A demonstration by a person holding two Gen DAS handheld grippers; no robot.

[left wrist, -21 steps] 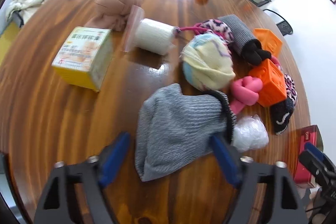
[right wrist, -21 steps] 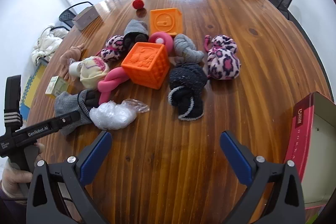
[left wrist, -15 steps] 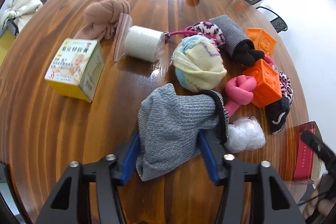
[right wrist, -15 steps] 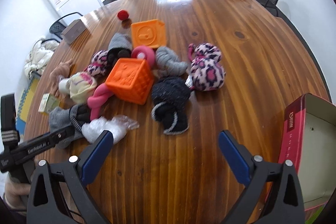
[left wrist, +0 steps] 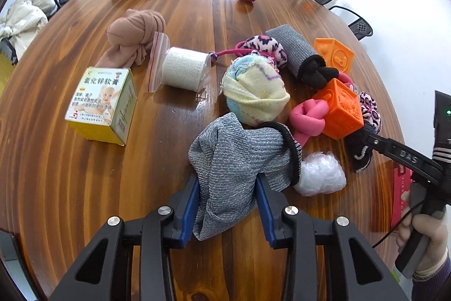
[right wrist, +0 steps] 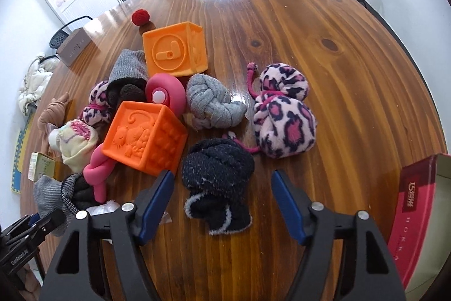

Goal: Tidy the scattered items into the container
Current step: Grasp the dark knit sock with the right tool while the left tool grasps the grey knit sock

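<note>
My left gripper (left wrist: 227,202) is shut on the near end of a grey knitted sock with a black cuff (left wrist: 239,157), which lies on the wooden table (left wrist: 70,188). My right gripper (right wrist: 222,199) is open, its fingers on either side of a knotted black sock (right wrist: 218,177) without touching it. The red cardboard box (right wrist: 417,219) stands open at the right edge in the right wrist view and shows as a red strip in the left wrist view (left wrist: 400,194).
A pile lies mid-table: two orange cubes (right wrist: 143,137) (right wrist: 174,50), a pink knot (left wrist: 307,117), a pastel sock ball (left wrist: 253,95), leopard bundles (right wrist: 284,115), a grey knot (right wrist: 211,103), crumpled plastic (left wrist: 321,174). A yellow carton (left wrist: 101,103), a bagged white roll (left wrist: 183,70), a tan cloth (left wrist: 135,33) lie left.
My left gripper has closed on the grey sock, which has bunched up between its fingers. My right gripper has moved forward and narrowed around the black sock.
</note>
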